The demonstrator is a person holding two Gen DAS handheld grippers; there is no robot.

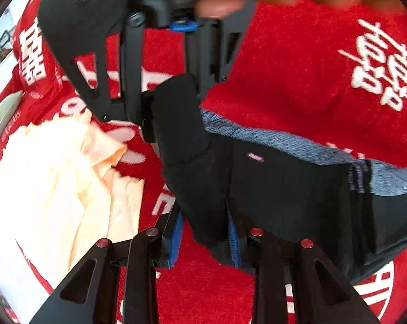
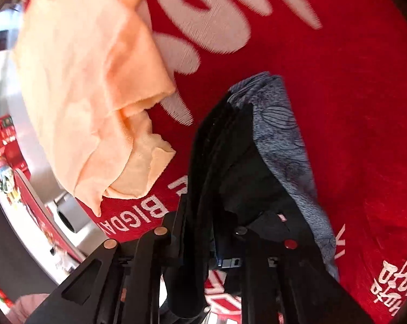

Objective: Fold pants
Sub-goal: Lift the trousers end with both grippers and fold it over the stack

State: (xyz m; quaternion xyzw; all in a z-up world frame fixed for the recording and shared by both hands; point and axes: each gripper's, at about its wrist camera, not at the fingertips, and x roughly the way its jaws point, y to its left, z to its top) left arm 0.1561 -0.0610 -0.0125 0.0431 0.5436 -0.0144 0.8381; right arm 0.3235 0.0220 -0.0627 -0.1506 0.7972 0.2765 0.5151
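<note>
The pants are black with a grey-blue patterned inner layer and hang lifted over the red printed cloth. My left gripper is shut on a bunched black edge of the pants. The right gripper shows at the top of the left wrist view, shut on the far end of the same black fabric. In the right wrist view my right gripper grips the pants, with the grey layer falling to the right.
A crumpled peach garment lies on the red cloth to the left, also in the right wrist view. The table's white edge and a room below show at far left.
</note>
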